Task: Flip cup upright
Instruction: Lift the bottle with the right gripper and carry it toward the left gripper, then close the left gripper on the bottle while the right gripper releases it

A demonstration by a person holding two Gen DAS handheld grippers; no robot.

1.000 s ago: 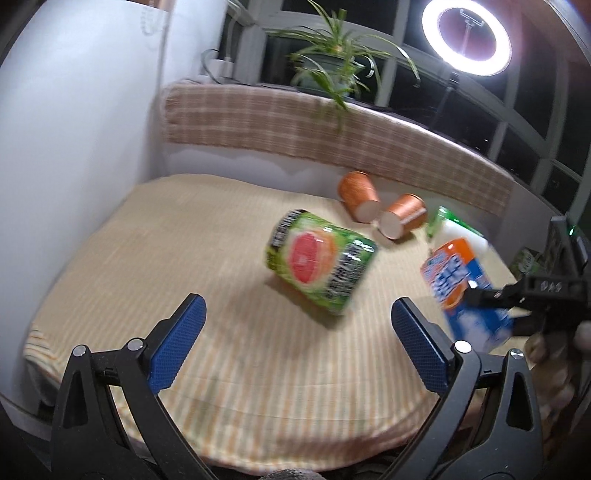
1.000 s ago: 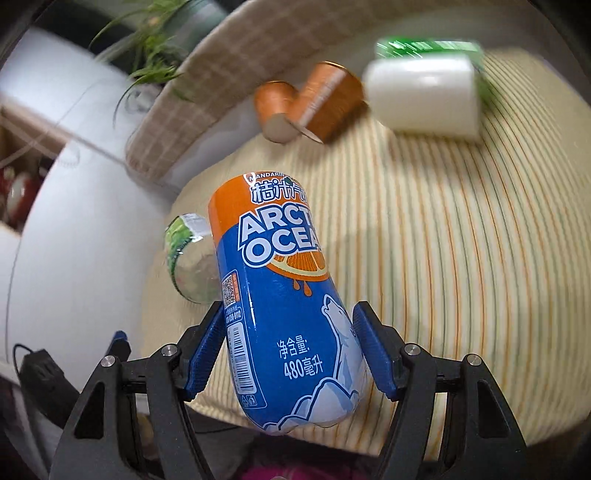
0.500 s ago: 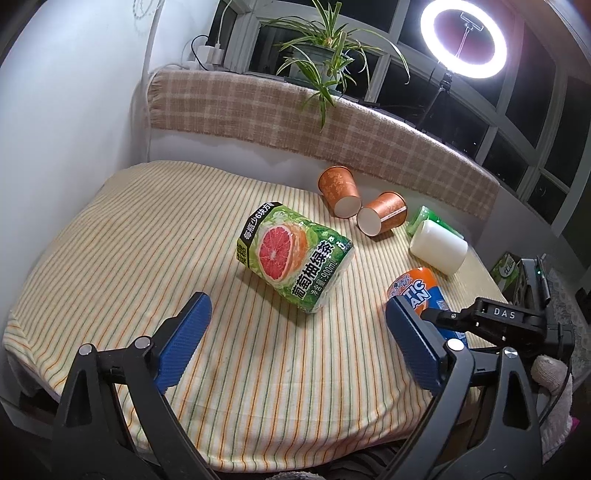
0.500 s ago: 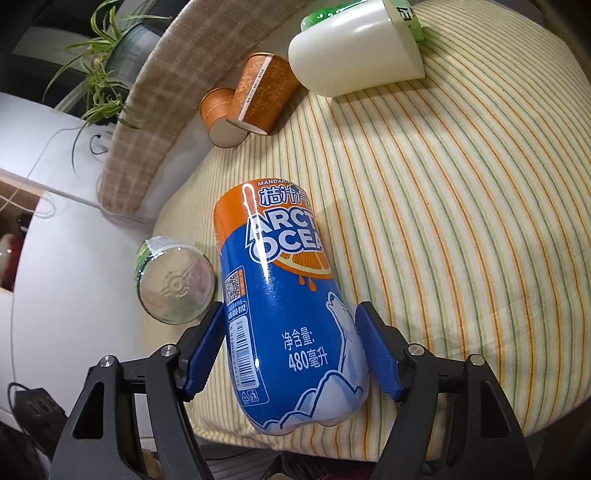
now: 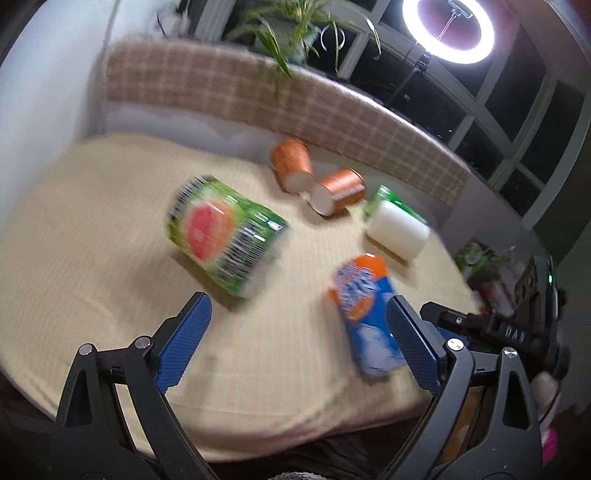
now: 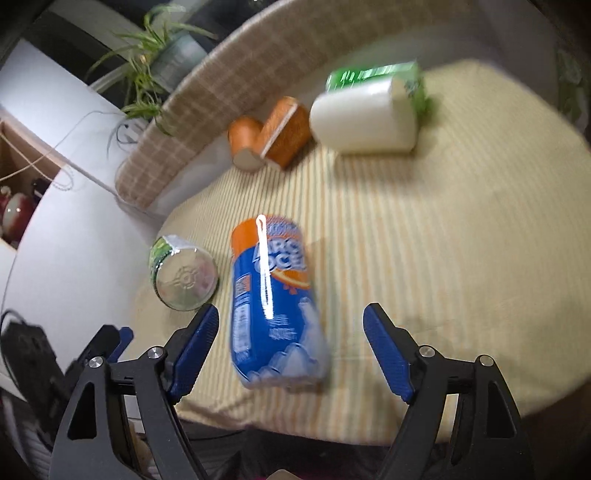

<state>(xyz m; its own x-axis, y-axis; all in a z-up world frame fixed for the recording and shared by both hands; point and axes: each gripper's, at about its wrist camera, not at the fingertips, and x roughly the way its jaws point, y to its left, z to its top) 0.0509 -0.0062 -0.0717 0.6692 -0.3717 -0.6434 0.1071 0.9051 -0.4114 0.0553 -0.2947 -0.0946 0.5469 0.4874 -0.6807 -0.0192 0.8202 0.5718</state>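
Observation:
Two orange paper cups (image 5: 293,166) (image 5: 338,190) lie on their sides at the back of the striped table; they also show in the right wrist view (image 6: 245,146) (image 6: 286,131). A white cup (image 5: 397,229) lies on its side to their right, also in the right wrist view (image 6: 364,116). My right gripper (image 6: 290,350) is open around a blue and orange bottle (image 6: 271,295) lying on the cloth, not touching it. My left gripper (image 5: 295,339) is open and empty, short of a green grapefruit bottle (image 5: 223,230).
A green carton (image 6: 373,74) lies behind the white cup. A checked padded ledge (image 5: 258,96) runs along the back, with a potted plant (image 5: 291,33) and a ring light (image 5: 448,29) behind. The white wall (image 5: 48,74) stands at the left. Both views are blurred.
My right gripper has opened and let go of the blue bottle, which now lies on the cloth. Both grippers are moving; the views have blurred.

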